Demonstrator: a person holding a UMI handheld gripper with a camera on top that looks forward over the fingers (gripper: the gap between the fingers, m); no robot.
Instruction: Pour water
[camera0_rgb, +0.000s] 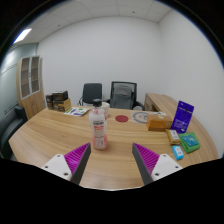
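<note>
Clear bottle (98, 129) with pink label and white cap, light wood table (60, 135), magenta-padded fingers (155, 159), purple box (184, 114)

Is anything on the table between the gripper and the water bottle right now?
Nothing visible. The bottle stands upright on the table, just ahead of the open gripper, slightly toward the left finger. The boxes sit off to the right, clear of the path.

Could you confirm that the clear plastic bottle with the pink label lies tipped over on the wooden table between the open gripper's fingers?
Not quite: in the gripper view the clear plastic bottle with the pink label stands upright on the wooden table, between the open gripper's fingers.
</note>
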